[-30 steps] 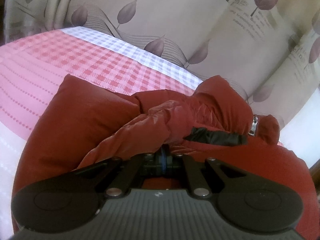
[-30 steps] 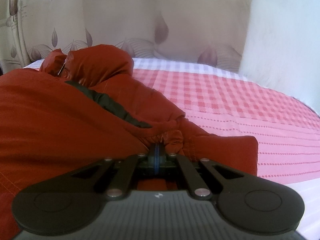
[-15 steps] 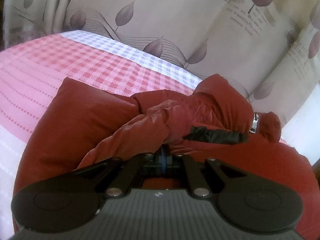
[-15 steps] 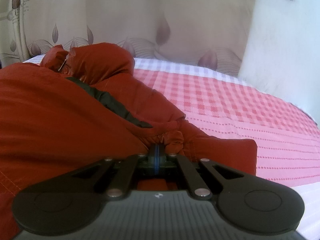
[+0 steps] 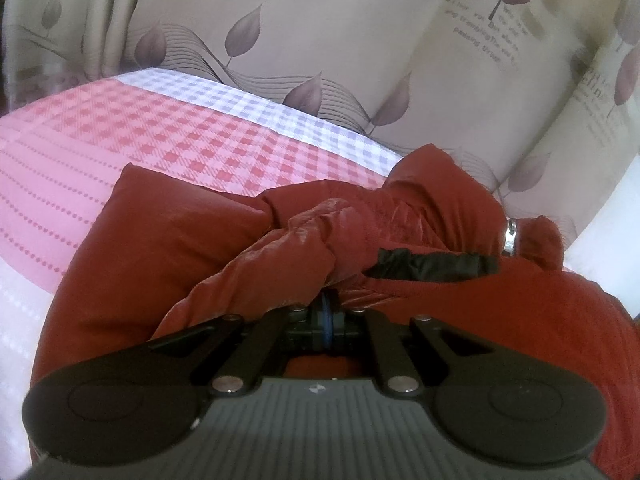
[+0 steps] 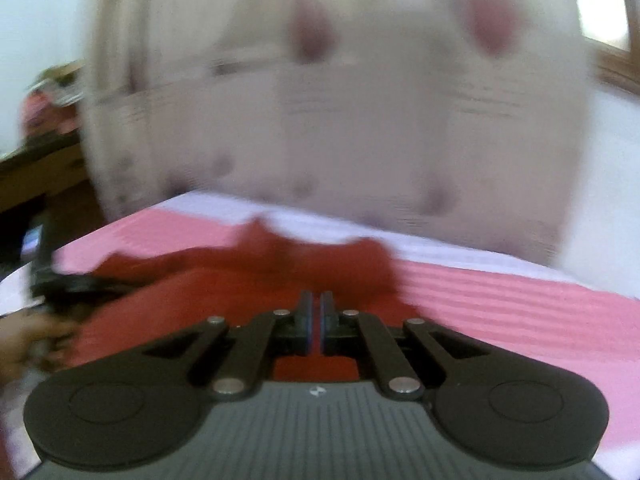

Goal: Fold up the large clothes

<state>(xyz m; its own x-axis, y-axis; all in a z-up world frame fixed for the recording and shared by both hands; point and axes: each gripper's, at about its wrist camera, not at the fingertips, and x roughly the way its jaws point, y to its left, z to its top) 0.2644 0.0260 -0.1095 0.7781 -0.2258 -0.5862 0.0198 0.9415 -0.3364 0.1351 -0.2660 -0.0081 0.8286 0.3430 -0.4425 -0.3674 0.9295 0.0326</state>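
Observation:
A red padded jacket (image 5: 180, 248) lies bunched on the pink checked bed cover (image 5: 120, 152), with a black lining strip (image 5: 432, 264) and a metal ring (image 5: 511, 234) showing near its collar. My left gripper (image 5: 326, 300) is shut on a fold of the jacket's shiny fabric, which bulges over its tips. The right wrist view is blurred by motion. There my right gripper (image 6: 315, 300) hangs above the jacket (image 6: 240, 280), jaws together with only a thin slit and no fabric between them.
A beige curtain with leaf prints (image 5: 320, 32) hangs behind the bed. A white wall (image 5: 600, 248) meets the bed at the right. In the right wrist view a person's hand (image 6: 24, 344) shows at the left edge, with dark wooden furniture (image 6: 36, 176) beyond.
My right gripper has let go of the jacket's edge, risen and swung, so it now looks down on the bed from higher up. The left gripper has stayed put on its fold.

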